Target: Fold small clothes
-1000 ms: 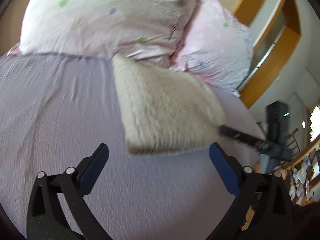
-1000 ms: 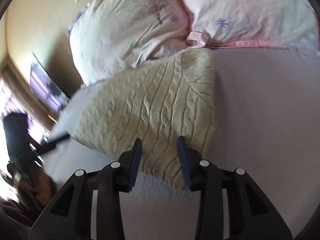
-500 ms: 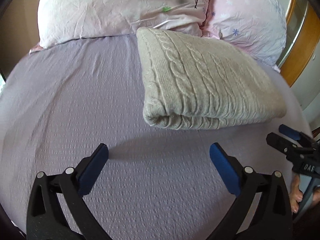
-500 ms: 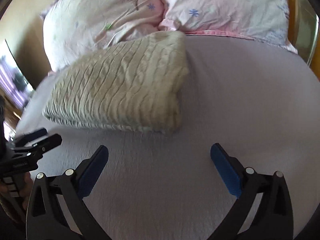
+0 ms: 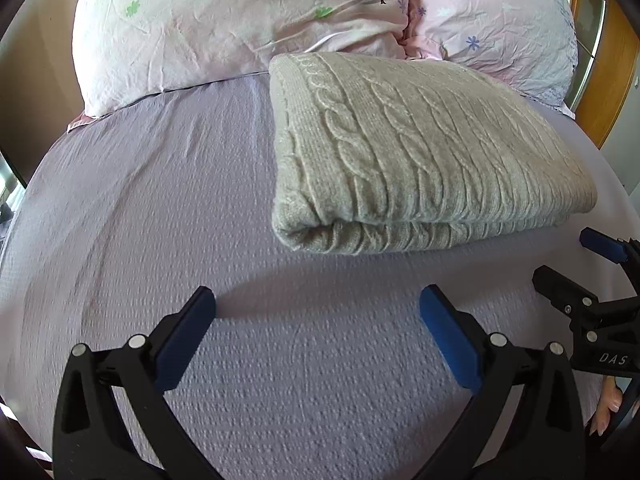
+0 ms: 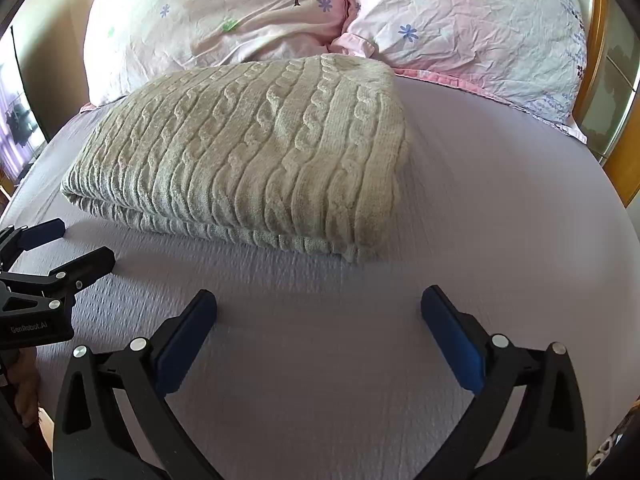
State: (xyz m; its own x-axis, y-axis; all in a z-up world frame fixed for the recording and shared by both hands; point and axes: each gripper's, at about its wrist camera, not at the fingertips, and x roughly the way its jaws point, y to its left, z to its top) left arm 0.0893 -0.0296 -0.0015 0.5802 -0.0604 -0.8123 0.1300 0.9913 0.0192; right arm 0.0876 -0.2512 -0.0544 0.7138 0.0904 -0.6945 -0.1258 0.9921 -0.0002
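Note:
A beige cable-knit sweater (image 5: 416, 148) lies folded into a thick rectangle on the lilac bed sheet (image 5: 160, 208), its far edge against the pillows. It also shows in the right wrist view (image 6: 256, 160). My left gripper (image 5: 316, 320) is open and empty, hovering over the sheet just short of the sweater's near fold. My right gripper (image 6: 318, 320) is open and empty too, in front of the sweater's near right corner. Each gripper shows in the other's view: the right one (image 5: 576, 264) at the right edge, the left one (image 6: 68, 248) at the left edge.
Two pink flowered pillows (image 5: 248, 20) (image 6: 480, 36) lie at the head of the bed. A wooden bed frame (image 5: 612, 80) runs along the right side. A dark screen (image 6: 20, 120) stands beyond the bed's left edge.
My right gripper has let go of the sweater and opened wide. Both grippers have drawn back toward the near side of the bed. The sweater now lies flat and still.

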